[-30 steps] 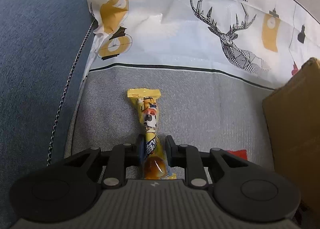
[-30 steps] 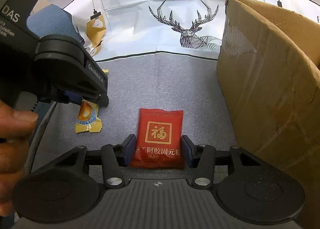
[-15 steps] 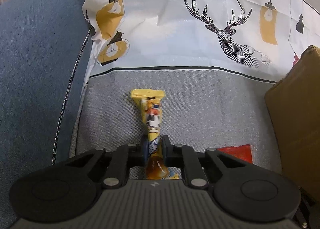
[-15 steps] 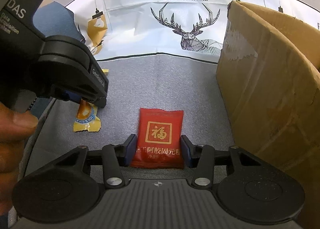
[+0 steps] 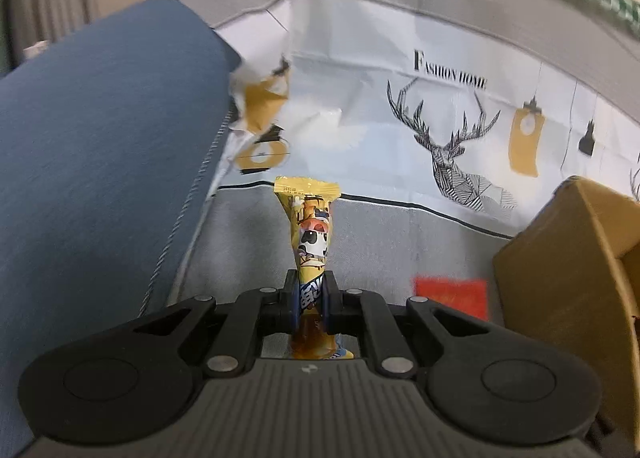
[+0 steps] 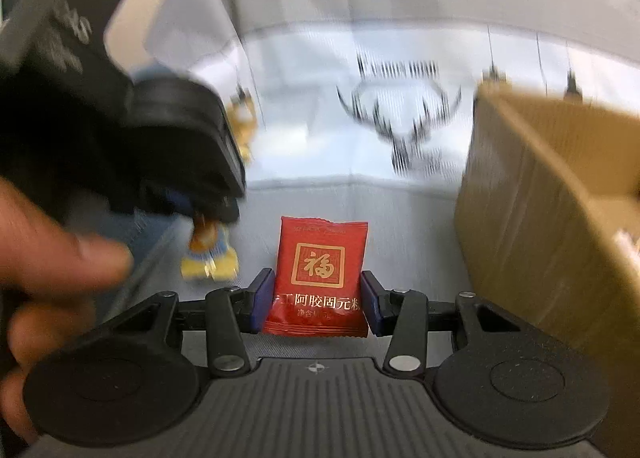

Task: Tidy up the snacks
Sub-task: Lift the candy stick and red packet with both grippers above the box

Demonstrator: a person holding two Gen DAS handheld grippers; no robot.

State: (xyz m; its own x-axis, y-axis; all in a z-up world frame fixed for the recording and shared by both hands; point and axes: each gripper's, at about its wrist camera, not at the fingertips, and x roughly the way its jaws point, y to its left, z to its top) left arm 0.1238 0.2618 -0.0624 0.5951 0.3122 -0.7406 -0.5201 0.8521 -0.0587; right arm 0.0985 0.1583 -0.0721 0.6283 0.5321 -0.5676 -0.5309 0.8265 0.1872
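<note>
The left gripper (image 5: pixel 311 300) has its 2 black fingers (image 5: pixel 291 298) pinched tight on the long yellow plastic snack wrapper with a cartoon panda print (image 5: pixel 310 230), gripping it near its lower end so the crimped top stands up and away from the fingers. The right gripper (image 6: pixel 318 298) has its 2 blue-padded fingers (image 6: pixel 262 294) pressed against both side edges of the flat red foil snack packet with a gold square emblem (image 6: pixel 318 276), which they hold upright.

Taking the open brown cardboard box (image 6: pixel 552 218) as the landmark: the red packet sits to the left of the box, near its side wall but apart from it, and the yellow wrapper is farther left still (in the right wrist view its lower end hangs below the left gripper, blurred). Both snacks are outside the box. A person's hand (image 6: pixel 48 266) shows at the far left, well apart from the box. Behind the box lies a white cloth printed with a line-drawn deer and the words FASHION HOME (image 5: pixel 448 130) over grey fabric (image 5: pixel 248 250). A blue upholstered cushion (image 5: pixel 100 146) is at the far left.
</note>
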